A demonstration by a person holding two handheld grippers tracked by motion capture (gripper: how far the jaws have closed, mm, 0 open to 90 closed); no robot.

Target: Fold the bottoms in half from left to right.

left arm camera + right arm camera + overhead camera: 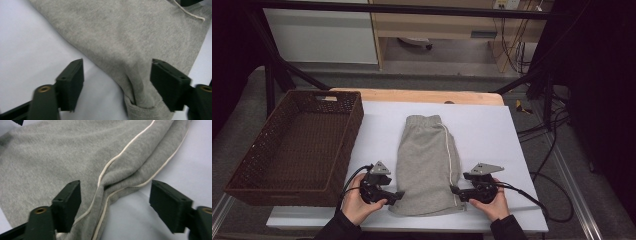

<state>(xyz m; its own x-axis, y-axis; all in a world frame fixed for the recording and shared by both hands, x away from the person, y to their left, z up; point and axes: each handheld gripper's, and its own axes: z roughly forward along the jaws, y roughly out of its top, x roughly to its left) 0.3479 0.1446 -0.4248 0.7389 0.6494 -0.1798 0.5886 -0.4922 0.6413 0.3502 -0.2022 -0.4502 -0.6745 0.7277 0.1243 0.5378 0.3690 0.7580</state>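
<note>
Shorts [427, 165] lie lengthwise away from the person, apparently waistband far, both grippers' fingers [71, 83] wide open, holding nothing.

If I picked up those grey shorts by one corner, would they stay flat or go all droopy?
Probably droopy: the grey shorts are soft knit cloth, already creased between the open jaws of the left gripper. They are likely light, lying thin on the table. Pushed, they would probably bunch up rather than slide, as the wavy white stripe suggests.
</note>
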